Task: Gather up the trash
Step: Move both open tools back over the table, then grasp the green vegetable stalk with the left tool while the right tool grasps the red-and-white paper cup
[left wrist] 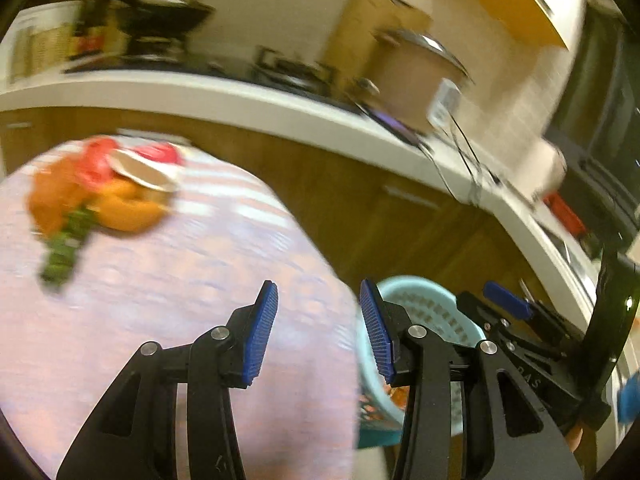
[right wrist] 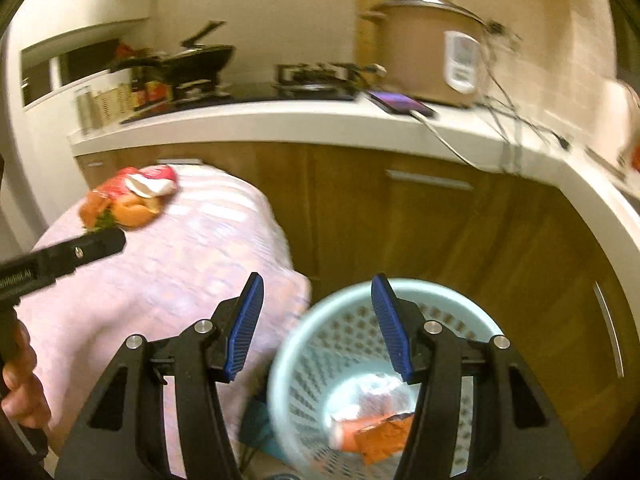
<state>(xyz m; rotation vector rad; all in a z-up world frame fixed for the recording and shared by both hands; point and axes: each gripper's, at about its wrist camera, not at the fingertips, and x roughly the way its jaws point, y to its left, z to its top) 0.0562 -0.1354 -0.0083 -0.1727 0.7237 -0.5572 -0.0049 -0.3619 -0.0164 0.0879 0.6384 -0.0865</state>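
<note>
A heap of trash (left wrist: 100,188) lies on the far left of a table with a pink cloth (left wrist: 180,288): orange and red wrappers, a white paper cup and a green wrapper. It also shows in the right wrist view (right wrist: 128,200). My left gripper (left wrist: 318,328) is open and empty over the table's right edge. A light blue mesh basket (right wrist: 320,344) stands on the floor right of the table and holds orange and white wrappers (right wrist: 372,420). My right gripper (right wrist: 316,328) is open and empty above the basket's rim. The basket also shows in the left wrist view (left wrist: 420,300).
A white kitchen counter (right wrist: 320,120) over wooden cabinets (right wrist: 400,220) runs behind the table and curves to the right. On it are a stove with a pan (right wrist: 192,60), a rice cooker (right wrist: 432,48), a phone (right wrist: 400,102) and cables.
</note>
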